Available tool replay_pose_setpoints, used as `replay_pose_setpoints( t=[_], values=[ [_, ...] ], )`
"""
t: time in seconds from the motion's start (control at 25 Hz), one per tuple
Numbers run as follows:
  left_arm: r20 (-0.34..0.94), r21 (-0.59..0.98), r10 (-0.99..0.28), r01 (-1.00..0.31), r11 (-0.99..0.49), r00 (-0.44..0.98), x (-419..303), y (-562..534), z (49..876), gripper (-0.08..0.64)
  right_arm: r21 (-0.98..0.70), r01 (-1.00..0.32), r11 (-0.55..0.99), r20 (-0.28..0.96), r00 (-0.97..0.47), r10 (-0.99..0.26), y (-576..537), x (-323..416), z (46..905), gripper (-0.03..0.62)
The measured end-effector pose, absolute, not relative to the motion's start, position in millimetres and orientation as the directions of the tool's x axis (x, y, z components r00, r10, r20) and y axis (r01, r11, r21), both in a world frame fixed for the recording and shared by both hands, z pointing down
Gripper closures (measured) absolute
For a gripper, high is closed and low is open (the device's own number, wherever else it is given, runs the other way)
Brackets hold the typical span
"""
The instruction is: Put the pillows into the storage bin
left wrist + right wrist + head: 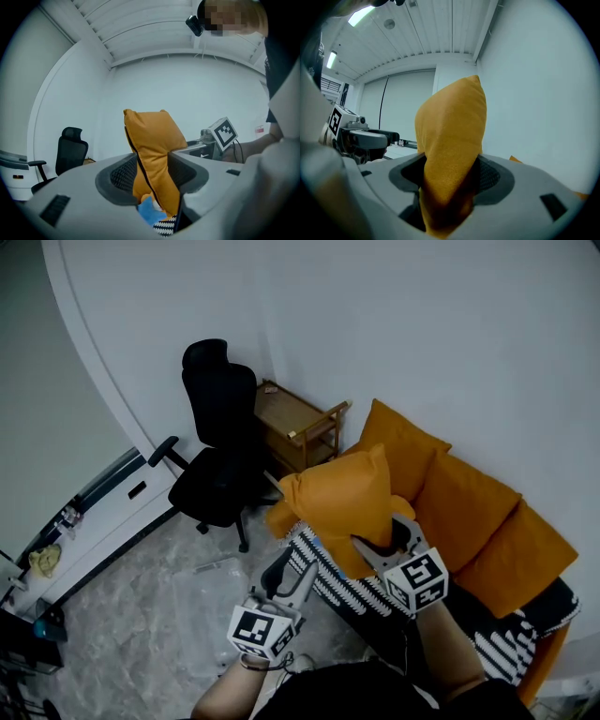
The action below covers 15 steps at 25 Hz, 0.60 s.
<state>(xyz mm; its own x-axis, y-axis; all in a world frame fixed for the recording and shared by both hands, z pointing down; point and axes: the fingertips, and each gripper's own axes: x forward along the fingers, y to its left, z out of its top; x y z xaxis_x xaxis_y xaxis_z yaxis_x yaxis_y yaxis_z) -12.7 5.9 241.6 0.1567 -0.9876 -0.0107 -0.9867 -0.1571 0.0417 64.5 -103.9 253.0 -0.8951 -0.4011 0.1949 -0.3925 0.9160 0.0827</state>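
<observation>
I hold one orange pillow [342, 502] up in the air with both grippers, over the sofa's front edge. My left gripper [293, 570] is shut on its lower left corner, and the pillow [152, 140] stands upright between the jaws. My right gripper [380, 545] is shut on its lower right side, with orange fabric [450, 136] filling the gap between the pads. A clear plastic storage bin [211, 606] sits on the floor down to the left. More orange pillows [464, 498] lean against the sofa's back.
A black office chair [216, 442] and a small wooden side table [295, 423] stand left of the sofa. A black-and-white striped blanket [352, 592] hangs over the sofa's front. A low white cabinet [94, 512] runs along the left wall.
</observation>
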Motion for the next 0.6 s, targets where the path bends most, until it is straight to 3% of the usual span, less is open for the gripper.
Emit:
replay_pose_setpoints(
  t=[0.4, 0.6],
  values=[
    [0.002, 0.031, -0.997, -0.997, -0.072, 0.072, -12.6, 14.3, 248.8, 0.374, 0.079, -0.329, 0.941, 0.202, -0.919, -0.339, -100.4, 59.8, 262.4, 0.291],
    [0.009, 0.028, -1.000, -0.999, 0.017, -0.017, -10.4, 24.4, 253.9, 0.428, 0.072, -0.244, 0.967, 0.211, -0.944, -0.254, -98.3, 51.9, 267.9, 0.291]
  ],
)
